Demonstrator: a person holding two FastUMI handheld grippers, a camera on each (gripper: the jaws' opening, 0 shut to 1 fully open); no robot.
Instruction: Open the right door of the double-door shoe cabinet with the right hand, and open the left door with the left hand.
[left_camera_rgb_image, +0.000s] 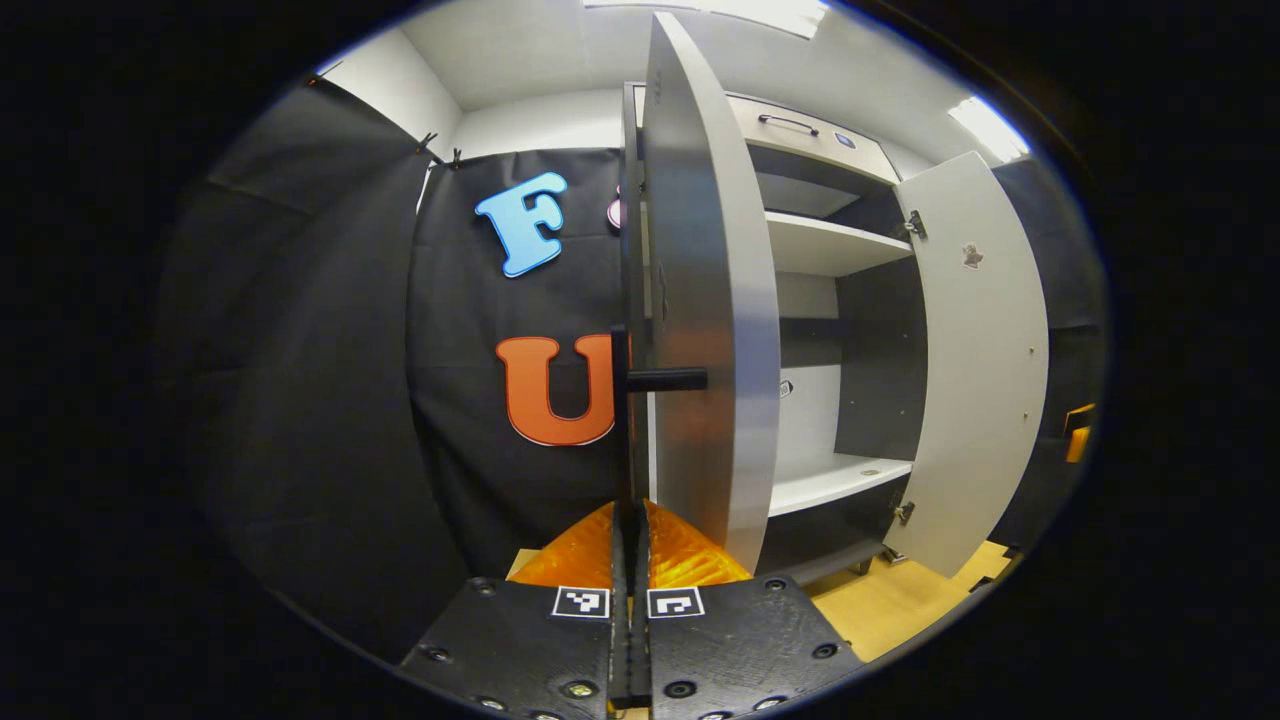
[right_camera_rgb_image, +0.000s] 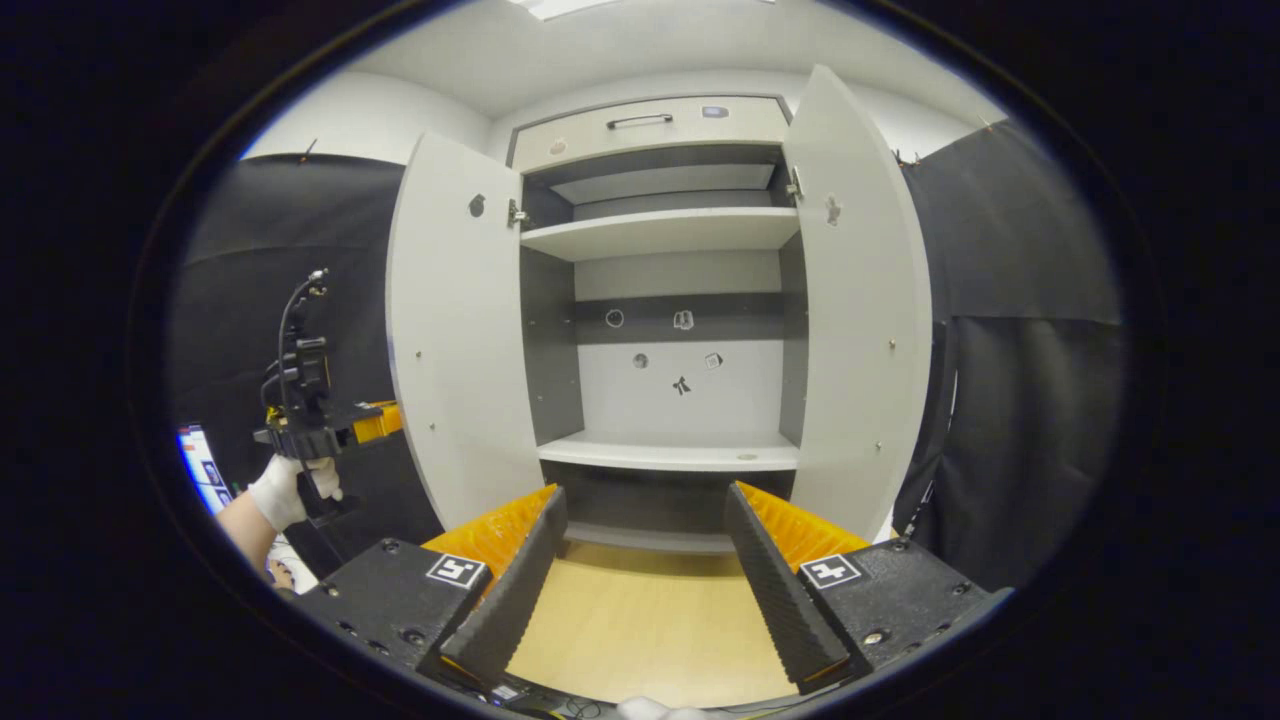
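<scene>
Booth's shoe cabinet (right_camera_rgb_image: 665, 235) stands open, shelves bare.

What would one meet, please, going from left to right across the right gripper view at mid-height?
Gloved hand holding the left tongs → open left door → cabinet shelves → open right door → black cloth wall.

wooden floor (right_camera_rgb_image: 640, 620), shoe cabinet (right_camera_rgb_image: 665, 455) seemingly standing on it
</scene>
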